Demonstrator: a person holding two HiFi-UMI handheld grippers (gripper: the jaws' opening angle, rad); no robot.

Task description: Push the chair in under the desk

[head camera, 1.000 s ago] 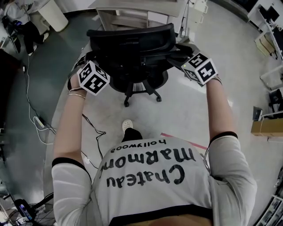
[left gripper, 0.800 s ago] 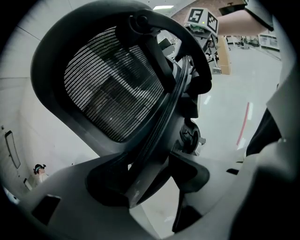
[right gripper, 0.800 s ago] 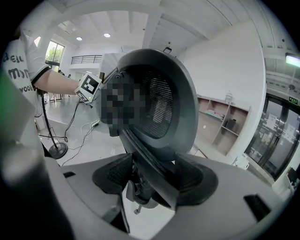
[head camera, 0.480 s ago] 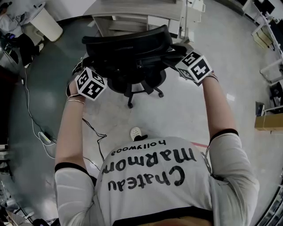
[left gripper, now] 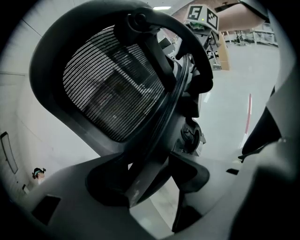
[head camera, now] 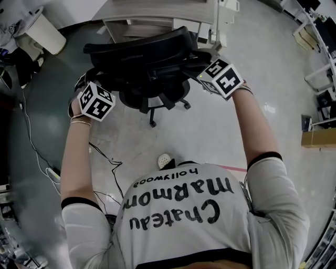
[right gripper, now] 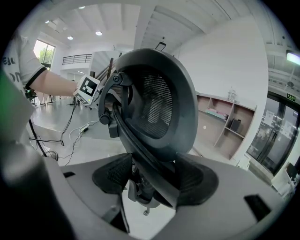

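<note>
A black mesh-back office chair (head camera: 144,55) stands with its seat towards the pale desk (head camera: 152,10) at the top of the head view. My left gripper (head camera: 88,84) is at the backrest's left edge and my right gripper (head camera: 203,62) at its right edge. In the left gripper view the backrest (left gripper: 112,89) fills the frame, and its rim runs between the pads of my left gripper (left gripper: 150,180). The right gripper view shows the backrest (right gripper: 159,108) rim clamped in my right gripper (right gripper: 154,183). Both are shut on it, with the jaws set wide.
Cables (head camera: 31,131) trail over the dark floor at the left, near a white bin (head camera: 39,31). The person's shoe (head camera: 165,160) is behind the chair's wheeled base (head camera: 157,105). A red tape line (head camera: 233,169) and a cardboard box (head camera: 317,137) lie to the right.
The chair has rolled forward towards the desk, both grippers travelling with its backrest. The person's foot has stepped after it.
</note>
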